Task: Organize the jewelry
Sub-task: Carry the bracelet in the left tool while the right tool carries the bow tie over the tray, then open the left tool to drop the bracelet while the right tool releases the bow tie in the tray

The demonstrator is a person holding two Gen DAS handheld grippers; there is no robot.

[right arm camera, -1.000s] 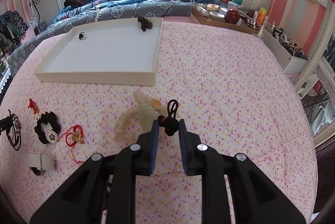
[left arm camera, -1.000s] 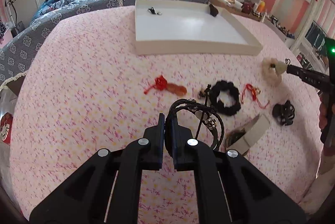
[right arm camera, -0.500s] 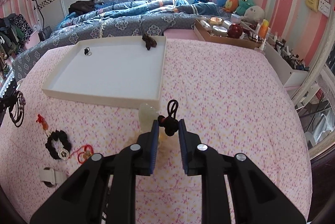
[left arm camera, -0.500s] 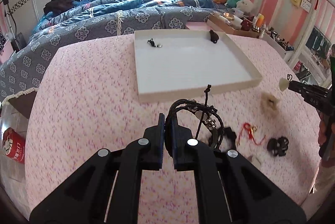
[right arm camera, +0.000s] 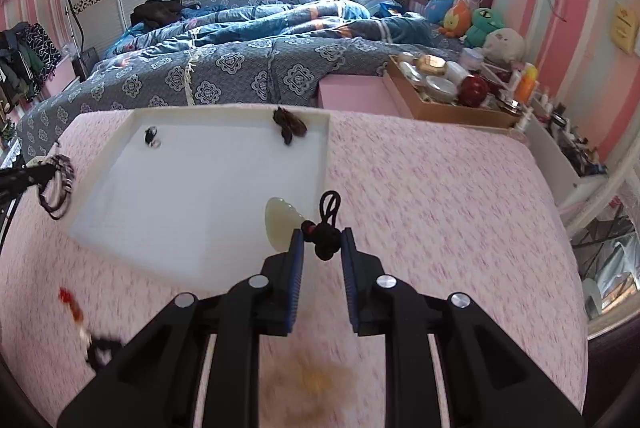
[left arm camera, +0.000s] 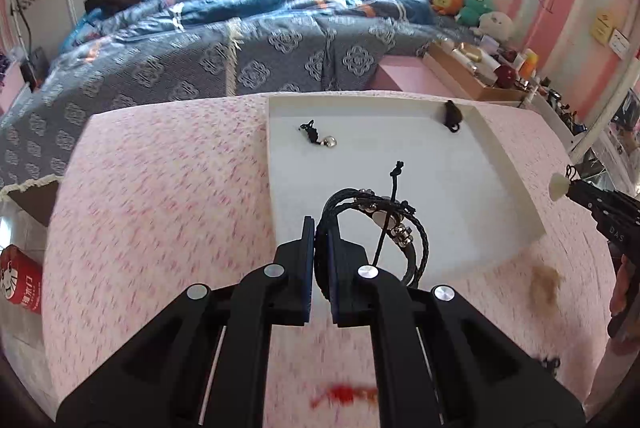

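Observation:
My left gripper (left arm camera: 319, 228) is shut on a black braided bracelet (left arm camera: 404, 228) with metal beads, held over the near left edge of the white tray (left arm camera: 516, 212). A pale jade pendant (right arm camera: 282, 218) on a black knotted cord (right arm camera: 326, 240) is clamped in my right gripper (right arm camera: 322, 242), hanging above the tray's near right corner (right arm camera: 320, 164). The tray holds a small black cord with a silver bead (left arm camera: 320, 138) and a dark item (left arm camera: 452, 114) at its far wall. Each gripper shows in the other's view: the right one (left arm camera: 576, 188), the left one (right arm camera: 48, 170).
On the pink floral cloth, blurred, lie a red-corded charm (left arm camera: 344, 394), a tan fluffy piece (left arm camera: 544, 282) and a black piece (right arm camera: 102, 348). A blue-quilted bed (right arm camera: 248, 68) lies beyond the table; a cardboard box of jars (right arm camera: 444, 88) stands far right.
Both grippers have risen and moved forward from the loose jewelry toward the tray, each carrying its piece. The tray now lies right under the fingertips.

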